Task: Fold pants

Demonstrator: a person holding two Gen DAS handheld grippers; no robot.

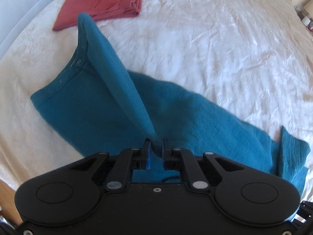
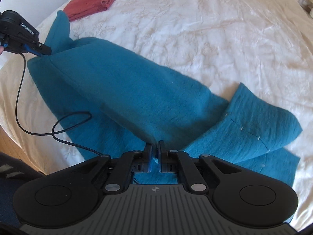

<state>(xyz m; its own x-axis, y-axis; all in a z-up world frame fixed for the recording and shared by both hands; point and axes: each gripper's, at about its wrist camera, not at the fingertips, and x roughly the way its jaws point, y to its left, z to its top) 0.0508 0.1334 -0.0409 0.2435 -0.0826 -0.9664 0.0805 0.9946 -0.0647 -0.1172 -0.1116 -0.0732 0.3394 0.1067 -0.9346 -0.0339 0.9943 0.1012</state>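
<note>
Teal pants (image 1: 93,109) lie on the white bed, partly lifted; they also show in the right wrist view (image 2: 125,86). My left gripper (image 1: 156,146) is shut on a raised fold of the teal fabric near the waistband, which stands up as a ridge. In the right wrist view the left gripper (image 2: 44,51) pinches the fabric at far left. My right gripper (image 2: 155,148) is shut on the teal fabric near the leg ends, with a flap (image 2: 260,117) lying to its right.
Folded red pants (image 1: 101,5) lie at the back left of the bed, also seen in the right wrist view (image 2: 92,4). The white bedspread (image 1: 215,49) spreads to the right. A black cable (image 2: 39,129) loops over the bed's left edge.
</note>
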